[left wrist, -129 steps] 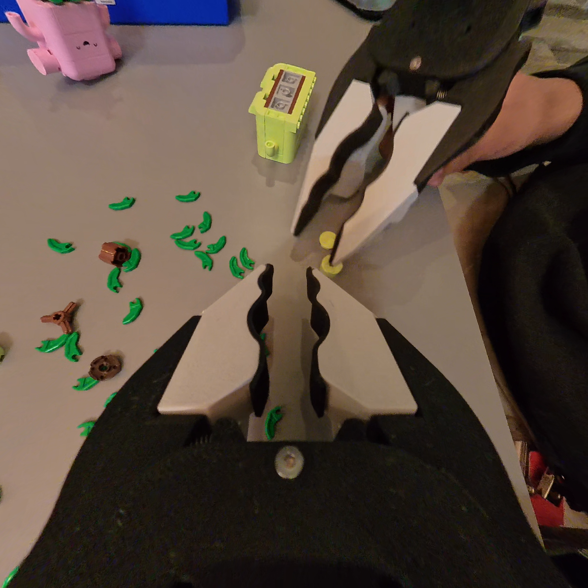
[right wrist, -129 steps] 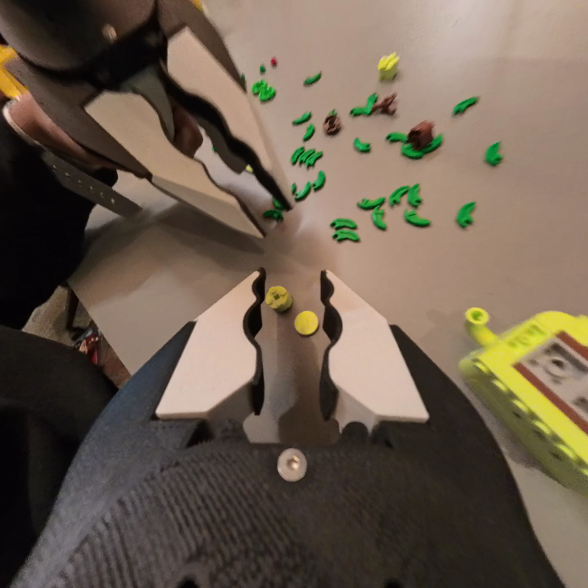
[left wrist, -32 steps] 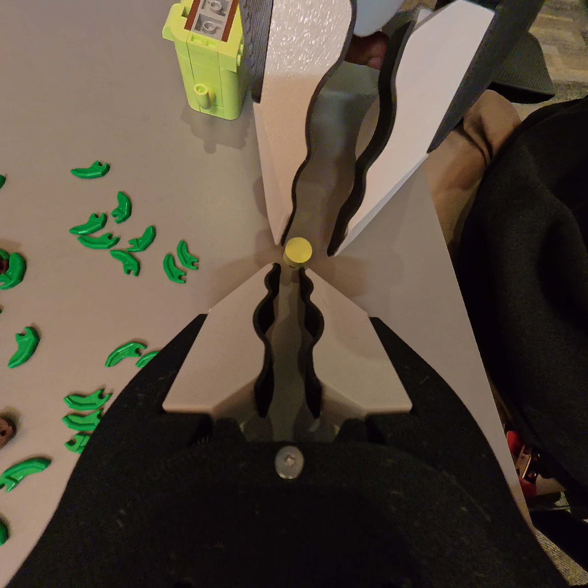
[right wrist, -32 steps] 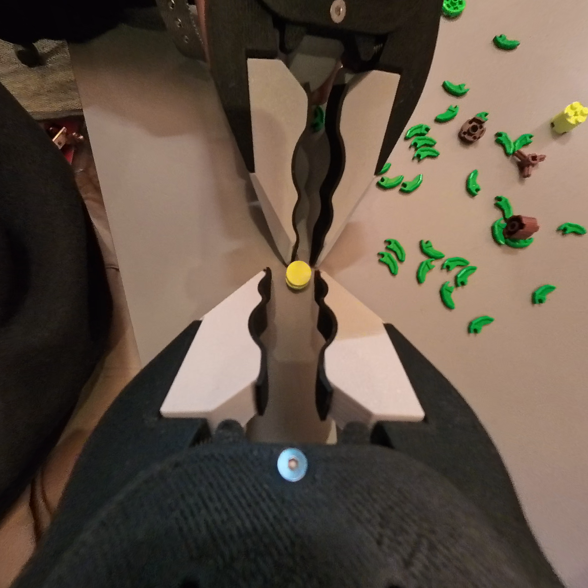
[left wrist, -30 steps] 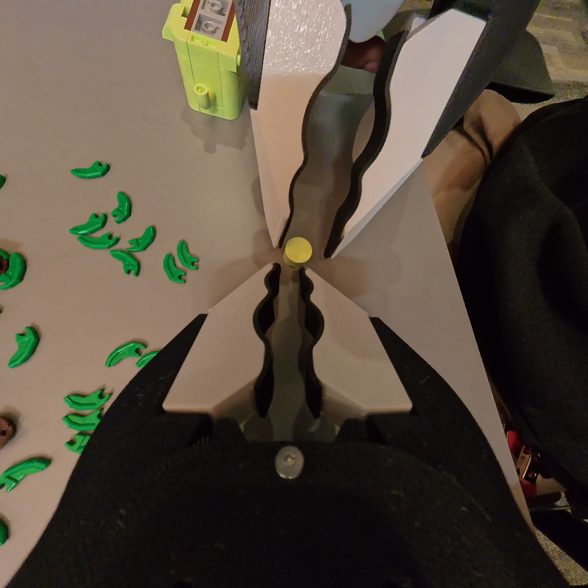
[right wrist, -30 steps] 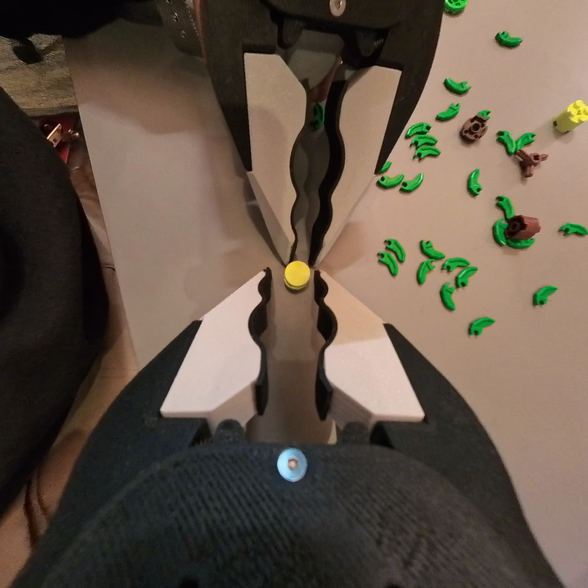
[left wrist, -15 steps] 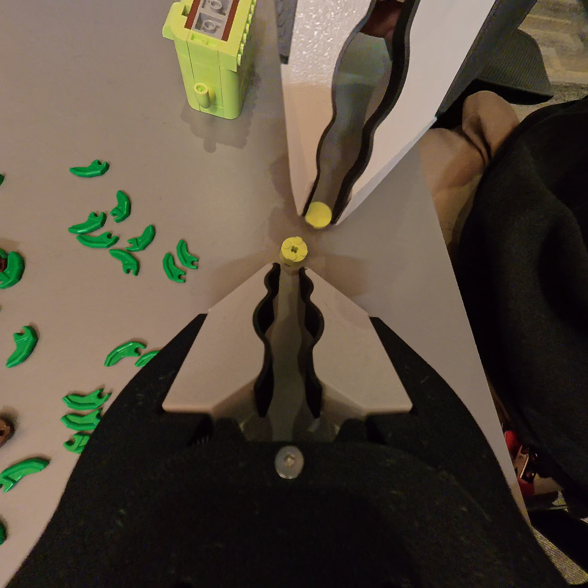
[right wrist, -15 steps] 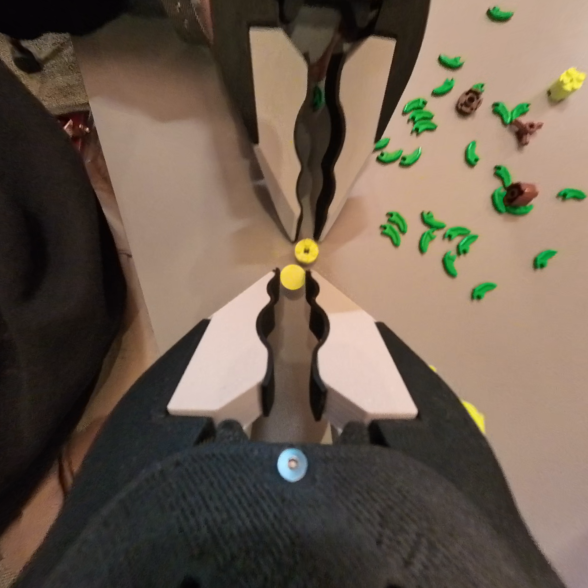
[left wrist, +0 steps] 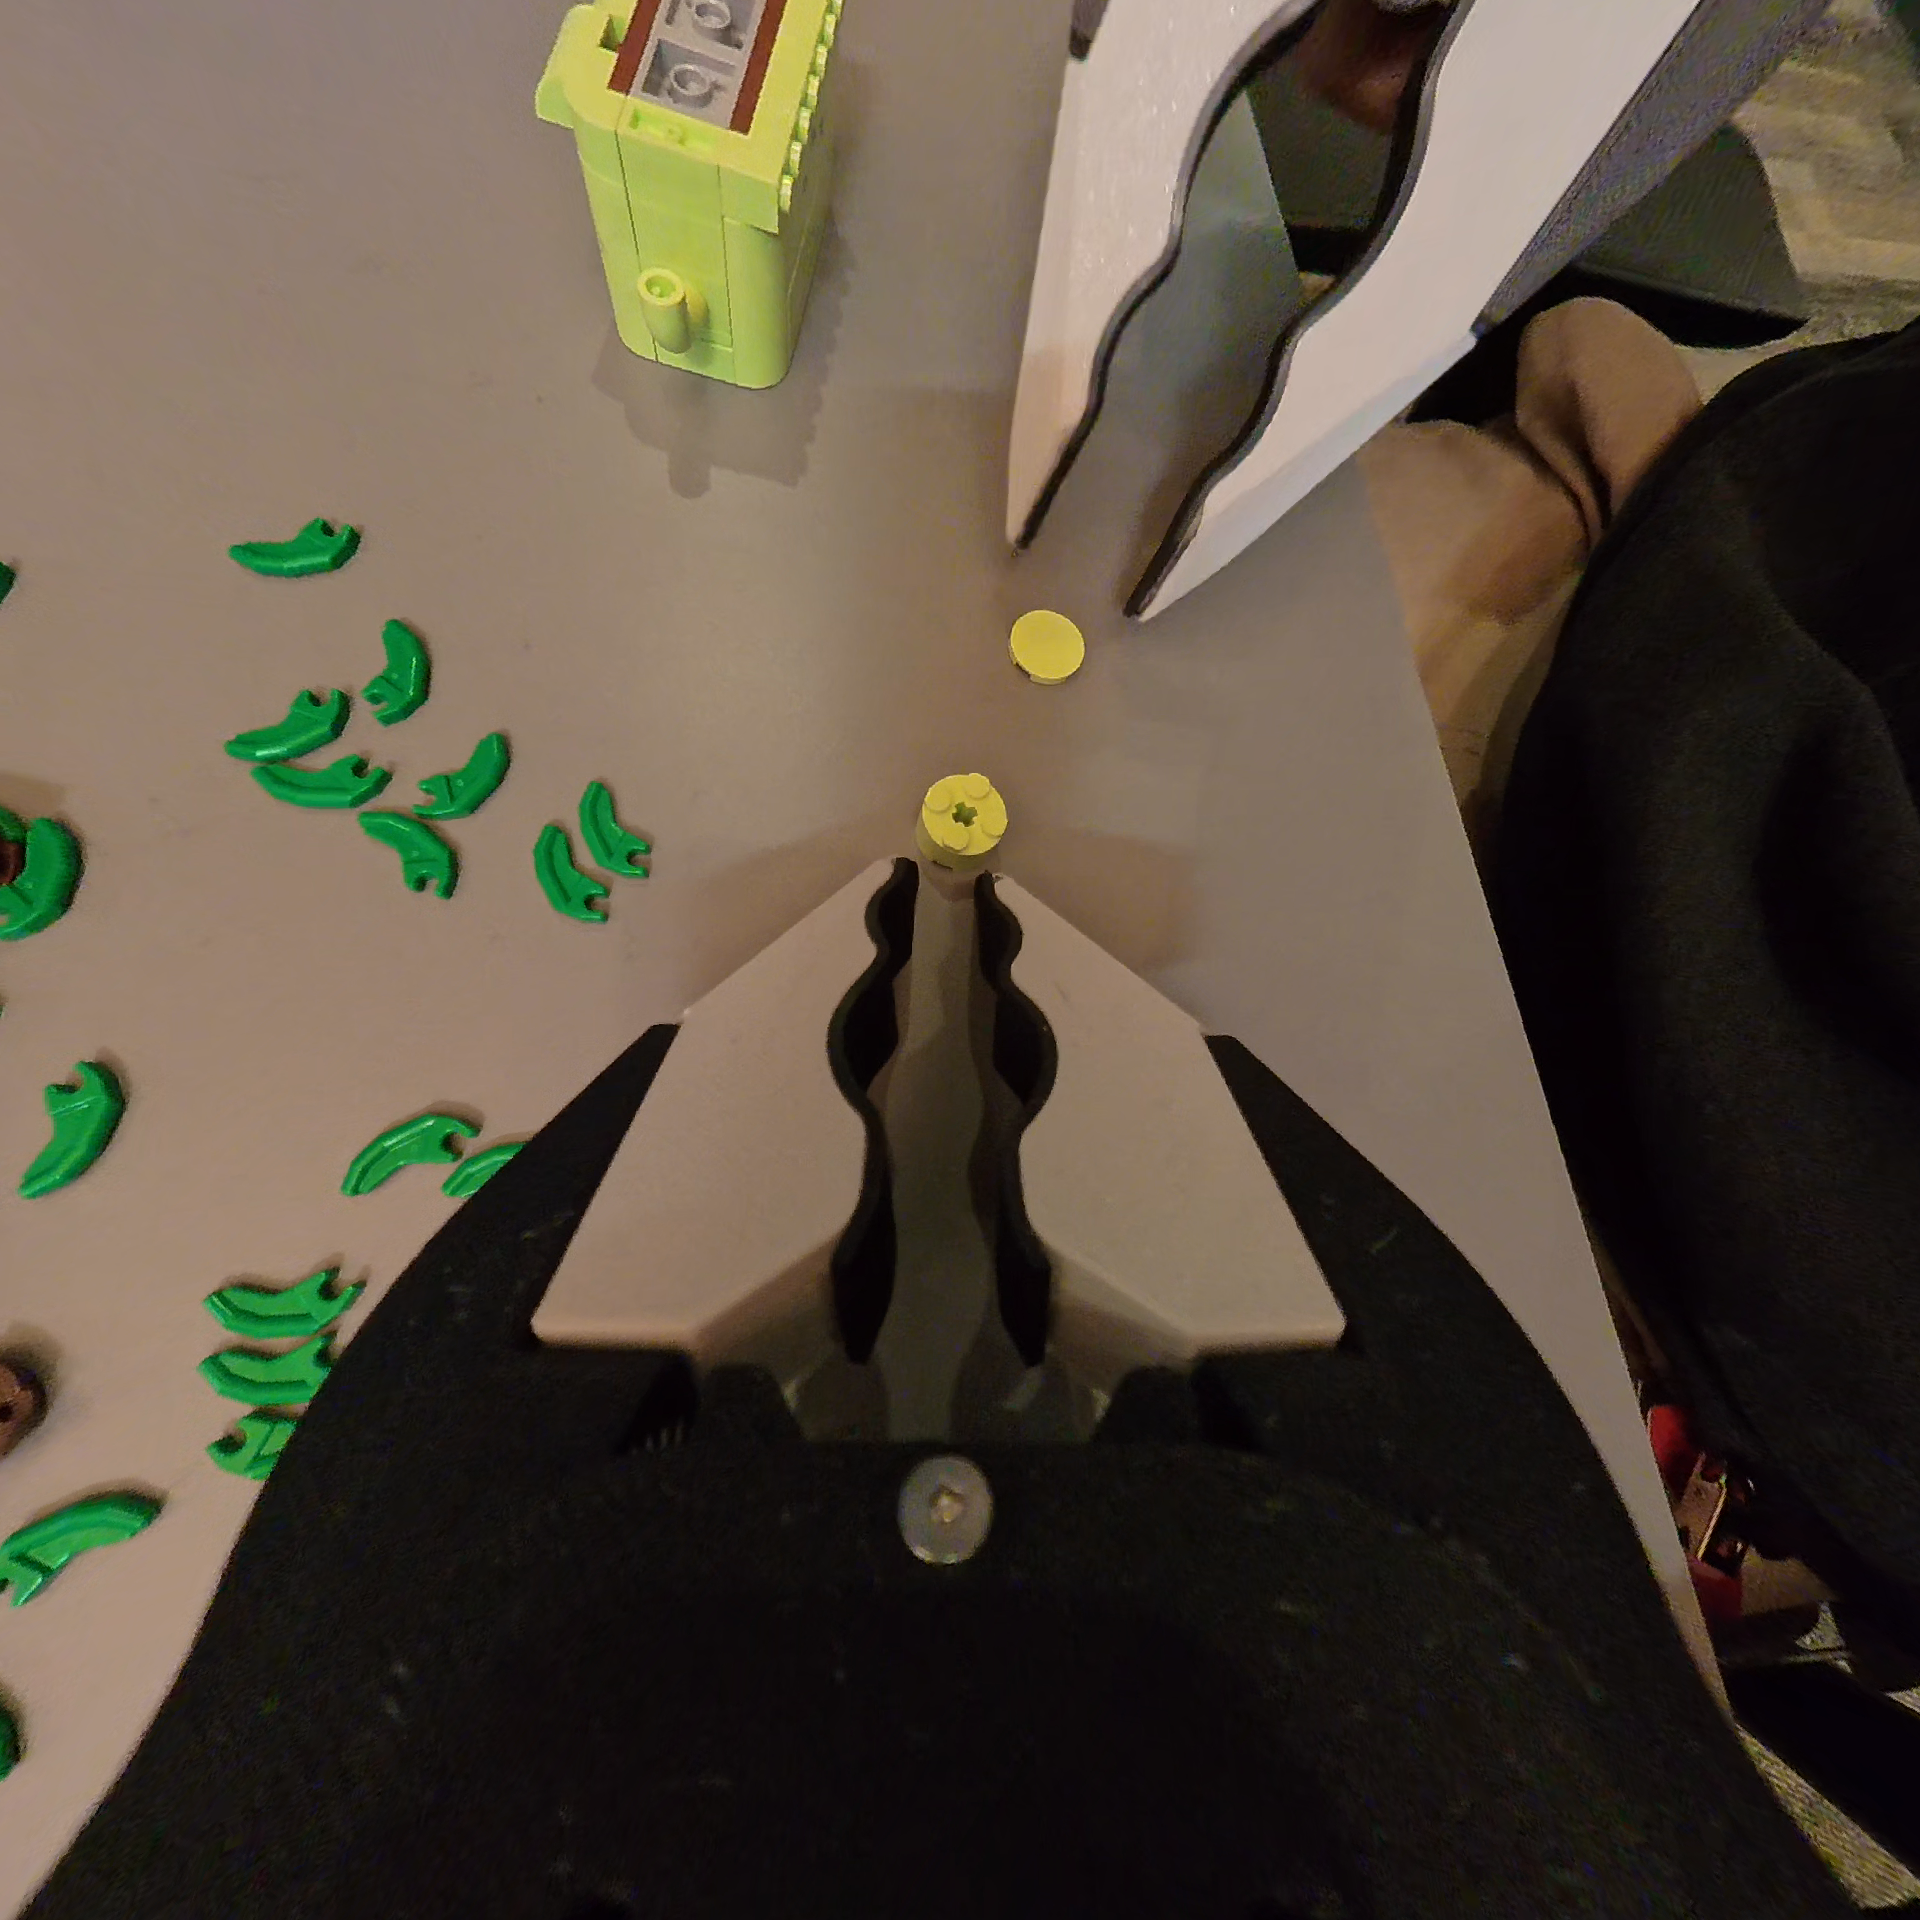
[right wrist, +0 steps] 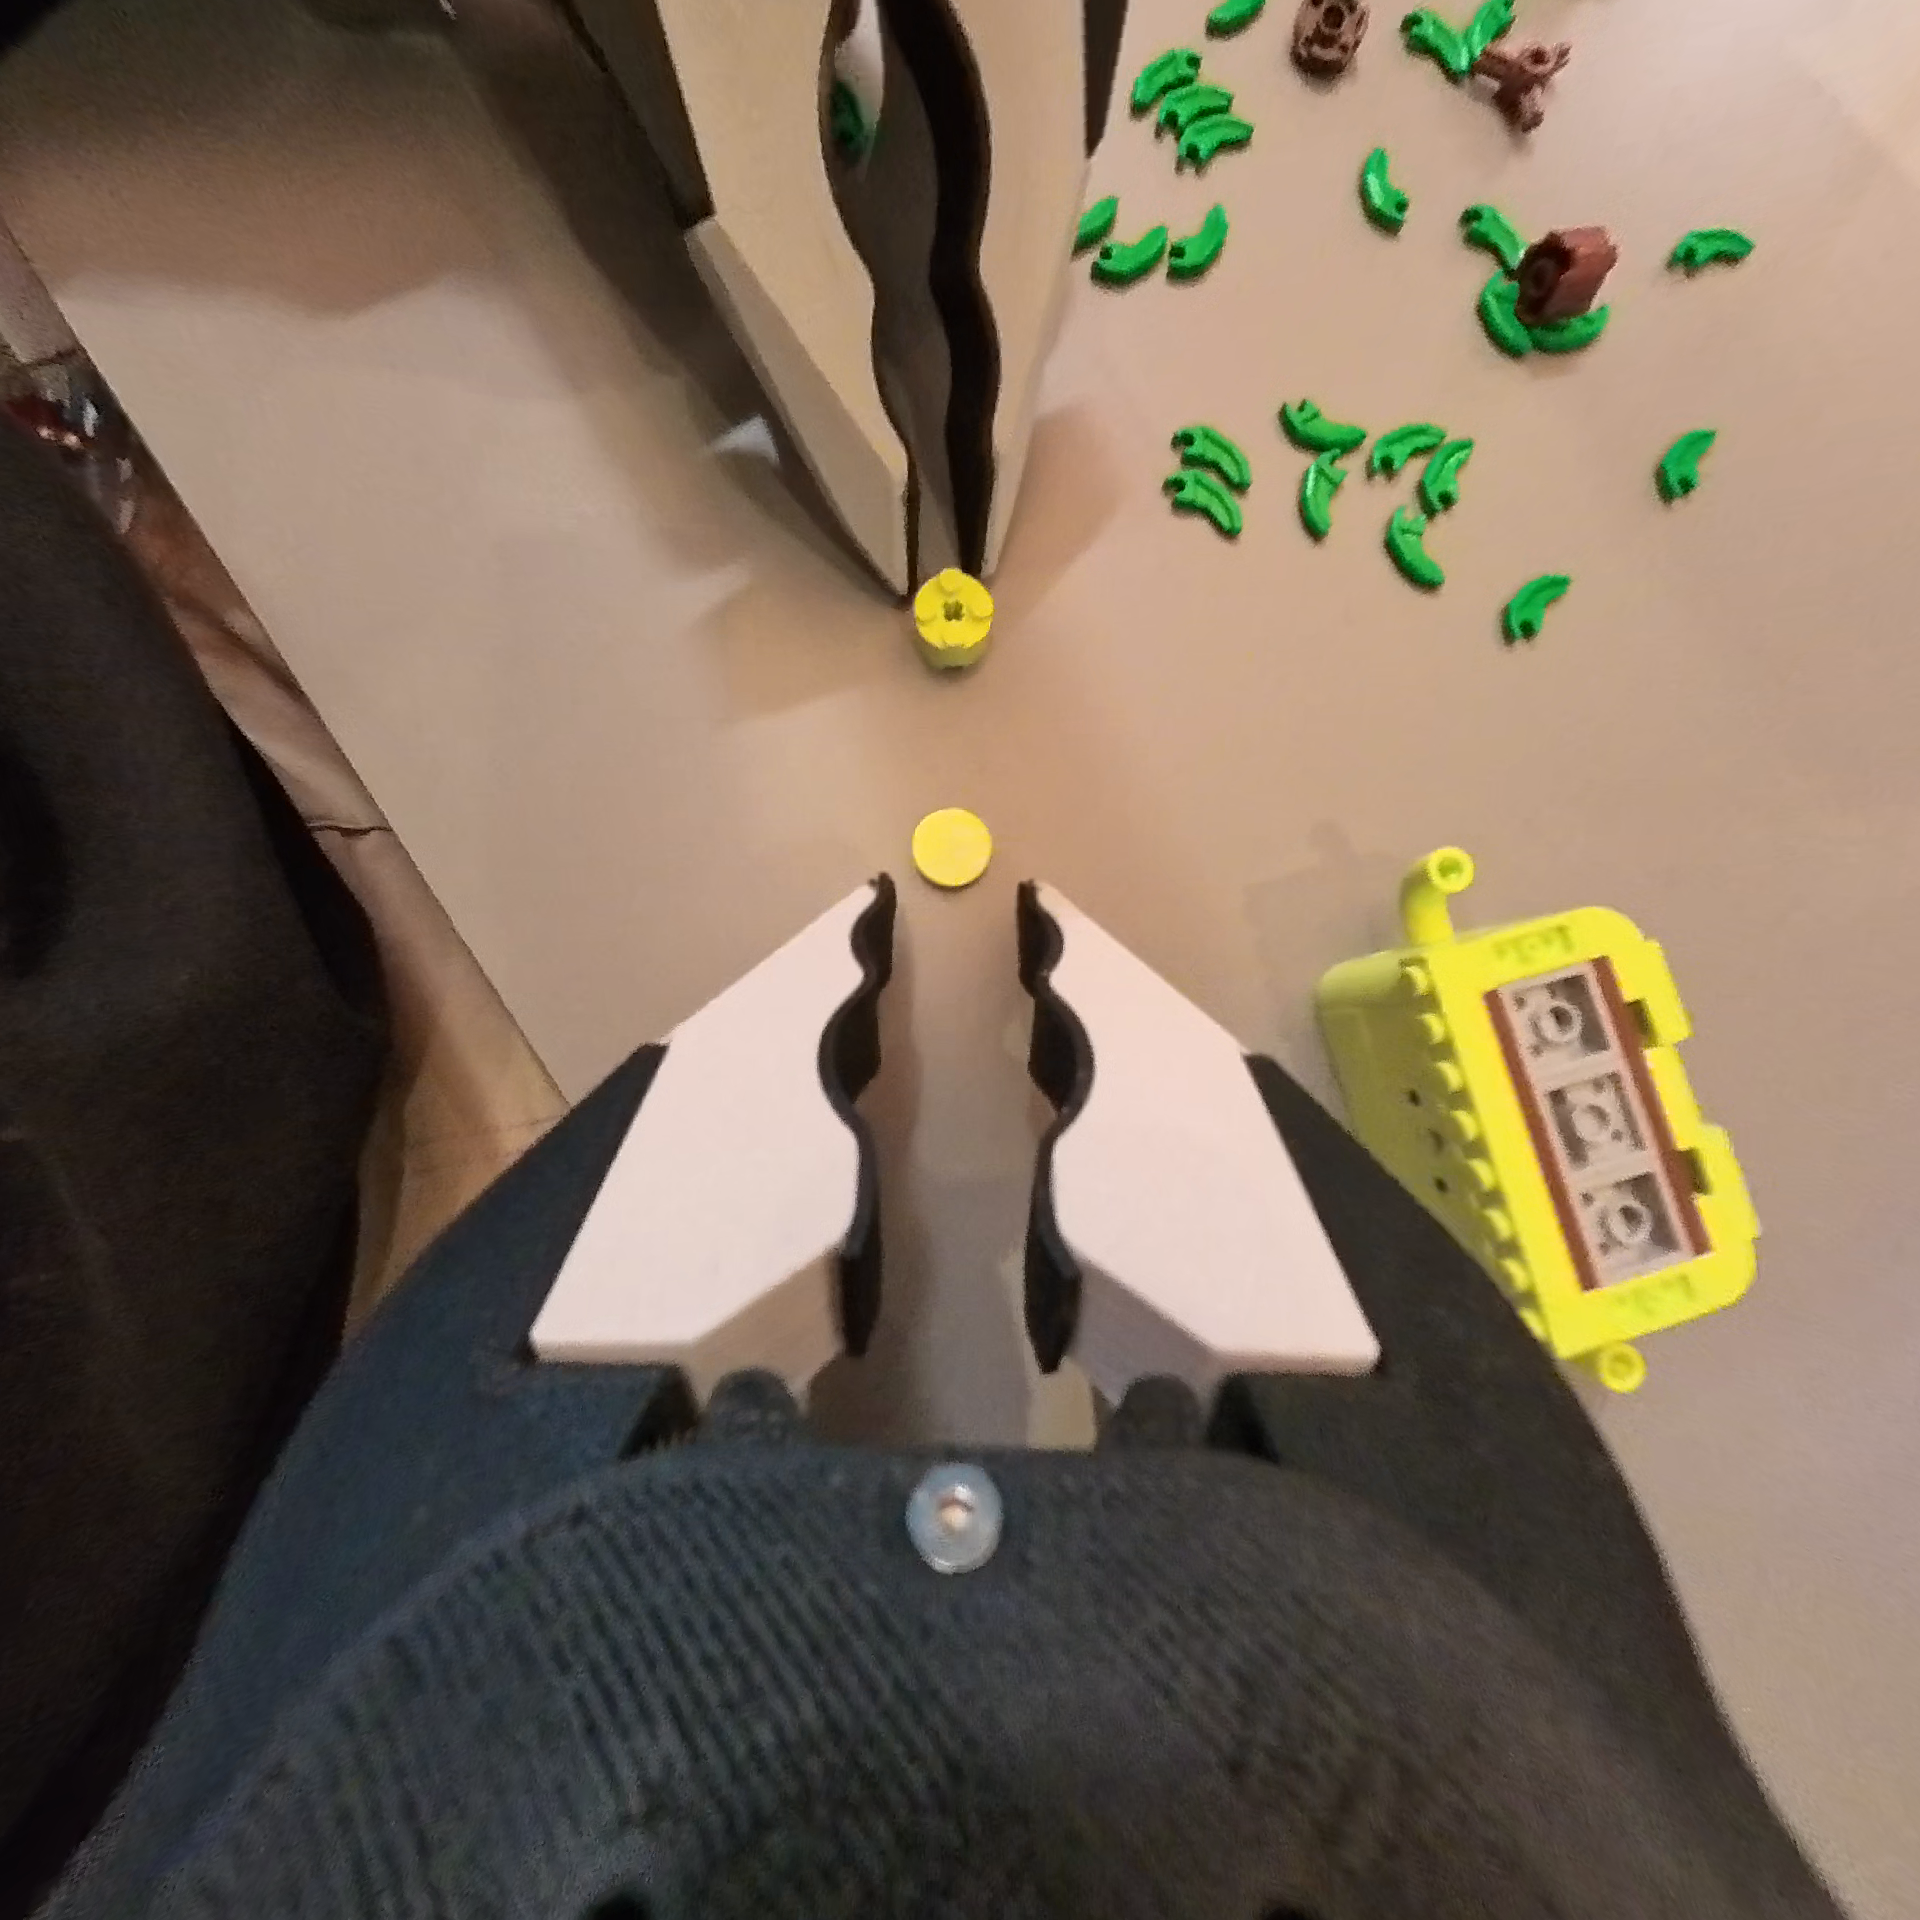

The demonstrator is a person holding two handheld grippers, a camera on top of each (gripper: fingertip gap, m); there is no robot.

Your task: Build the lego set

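The left tool [left wrist: 951, 883] has two pale, flat fingers with wavy black rubber edges and a fuzzy black body with a shiny screw. Its tips are pinched tight on a small lime round brick [left wrist: 963, 821]. The brick stands up on the counter [left wrist: 312, 260], and its top shows a little cross hole.

The right tool [right wrist: 951, 894] looks the same, with pale wedge fingers and wavy black pads. Its tips are spread apart and hold nothing. Just past them a flat yellow round tile [right wrist: 951, 849] lies on the counter, smooth on top like a button. It sits between the two tools, near the round brick but not touching it.

Off to the side stands a lime green block build [left wrist: 691, 177]. It is boxy, with bumpy edges, a small peg sticking out of one side, and a brown frame around three grey studs on top.

Farther out, lots of small bright green leaf pieces [left wrist: 416, 790] are scattered around. They are curved and pointy, like tiny claws, and shiny. Some lie in little piles and some lie alone. A few dark brown pieces [right wrist: 1564, 270] sit among them, one chunky with leaves tucked under it.

The counter is smooth, plain grey-beige, with a straight edge. Soft shadows fall under the tools. Beyond the edge is dark black cloth [left wrist: 1745, 935], and something red [left wrist: 1694, 1475] shows low down there, too dim to tell.
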